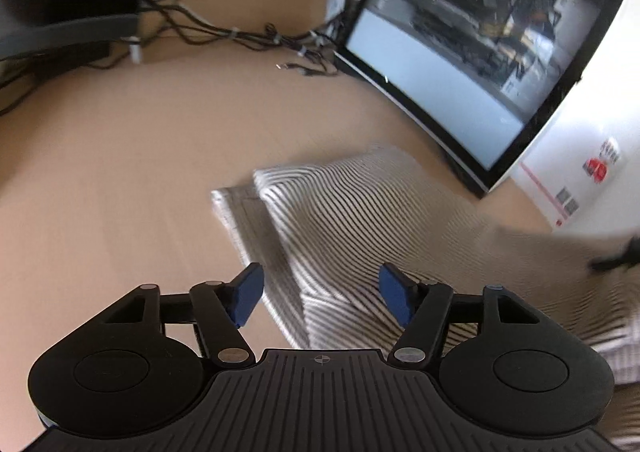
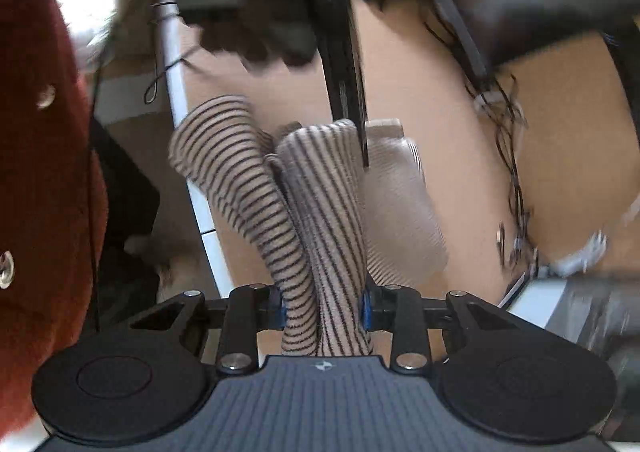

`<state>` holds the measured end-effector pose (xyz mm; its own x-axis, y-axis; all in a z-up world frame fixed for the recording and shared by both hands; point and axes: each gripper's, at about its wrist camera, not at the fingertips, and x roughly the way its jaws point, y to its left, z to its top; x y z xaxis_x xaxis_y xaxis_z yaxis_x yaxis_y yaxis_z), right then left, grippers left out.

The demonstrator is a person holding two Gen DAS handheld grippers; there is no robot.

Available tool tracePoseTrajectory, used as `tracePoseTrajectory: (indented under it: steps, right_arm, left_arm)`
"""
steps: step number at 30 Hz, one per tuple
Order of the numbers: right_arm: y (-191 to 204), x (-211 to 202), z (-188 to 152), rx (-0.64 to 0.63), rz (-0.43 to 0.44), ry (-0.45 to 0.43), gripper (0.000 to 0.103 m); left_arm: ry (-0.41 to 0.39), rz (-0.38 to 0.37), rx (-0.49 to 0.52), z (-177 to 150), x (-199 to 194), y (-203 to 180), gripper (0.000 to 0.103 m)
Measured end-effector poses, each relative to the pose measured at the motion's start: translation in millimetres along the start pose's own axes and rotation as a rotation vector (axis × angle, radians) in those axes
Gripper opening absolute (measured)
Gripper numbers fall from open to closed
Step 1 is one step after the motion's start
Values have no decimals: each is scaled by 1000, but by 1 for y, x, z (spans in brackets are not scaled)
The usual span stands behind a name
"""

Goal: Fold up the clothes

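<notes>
A beige garment with thin dark stripes (image 1: 352, 212) lies partly folded on the tan table (image 1: 120, 172). My left gripper (image 1: 322, 298) is open, its blue pads either side of the garment's near edge, just above the cloth. In the right wrist view my right gripper (image 2: 324, 310) is shut on a bunched part of the same striped garment (image 2: 304, 212), which rises from between the pads in two thick folds, lifted off the table. The rest of the cloth trails to the right, blurred.
A glass-sided computer case (image 1: 480, 44) stands at the back right, with a white box (image 1: 580, 172) beside it. A bundle of black cables (image 1: 240, 32) runs along the back. A monitor base (image 1: 68, 28) is at the back left. A person's red sleeve (image 2: 36, 172) fills the left of the right wrist view.
</notes>
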<state>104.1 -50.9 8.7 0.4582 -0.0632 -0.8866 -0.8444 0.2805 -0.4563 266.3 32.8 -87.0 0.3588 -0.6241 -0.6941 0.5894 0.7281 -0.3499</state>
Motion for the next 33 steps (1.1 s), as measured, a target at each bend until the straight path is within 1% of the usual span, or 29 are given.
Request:
tracePoseTrajectory:
  steps: [2, 4, 5, 6, 7, 8, 9, 10, 12, 13, 14, 15, 16, 19, 20, 21, 23, 24, 26, 27, 29, 30, 33]
  right_arm:
    - [-17, 5, 5, -102, 33, -20, 30]
    - [-38, 19, 9, -154, 59, -56, 31]
    - [-48, 28, 10, -165, 73, -77, 33]
    - [-59, 41, 8, -152, 86, -98, 36]
    - [-70, 58, 7, -130, 96, -114, 38]
    - [-82, 74, 6, -109, 107, -130, 42]
    - [-91, 90, 3, -86, 113, -138, 47]
    - [-98, 104, 0, -55, 109, -143, 49]
    - [-111, 130, -4, 20, 93, -160, 60]
    - [-115, 137, -6, 53, 85, -170, 65]
    - [-117, 138, -8, 82, 77, -184, 75]
    - [-119, 138, -10, 110, 68, -197, 78]
    - [-121, 138, -12, 139, 60, -211, 78]
    - [-126, 140, -18, 225, 36, -251, 78]
    - [-126, 138, -20, 251, 22, -263, 79]
    - [-124, 135, -23, 272, 7, -273, 79]
    - [-124, 128, -28, 317, -20, -293, 79]
    - [-127, 123, -32, 357, -41, -305, 80]
    - [-135, 110, -42, 456, -90, -332, 85]
    - [-138, 102, -48, 517, -119, -349, 87]
    - [-142, 94, -62, 647, -183, -370, 90]
    - [-143, 97, -67, 695, -218, -355, 91]
    - [-142, 128, -73, 795, -324, -228, 91]
  left_arm:
    - [25, 7, 24, 1, 12, 0, 65]
    - [29, 10, 38, 2, 17, 0, 64]
    - [30, 7, 28, 2, 17, 2, 64]
    - [27, 8, 6, 1, 15, 6, 63]
    - [23, 9, -36, -1, 12, 12, 60]
    - [18, 10, -79, -2, 9, 18, 59]
    - [12, 11, -126, -4, 4, 25, 59]
    - [6, 12, -174, -6, -2, 32, 60]
    - [-24, 18, -251, -11, -16, 42, 61]
    - [-45, 22, -284, -13, -24, 46, 63]
    - [-67, 25, -313, -16, -33, 49, 67]
    - [-86, 25, -323, -16, -40, 49, 69]
    - [-104, 25, -330, -17, -47, 48, 72]
    - [-130, 34, -272, -8, -57, 36, 83]
    - [-125, 28, -236, -4, -55, 29, 86]
    - [-115, 22, -200, 1, -49, 21, 87]
    - [-91, 25, -138, 9, -39, 11, 87]
    - [-78, 44, -115, 12, -32, 7, 87]
    - [-53, 102, -69, 18, -18, 3, 80]
    - [-44, 128, -52, 21, -12, 2, 80]
    - [-35, 145, -44, 26, -3, 4, 80]
    - [-34, 144, -41, 28, -1, 5, 80]
    - [-17, 155, -15, 31, 9, 8, 81]
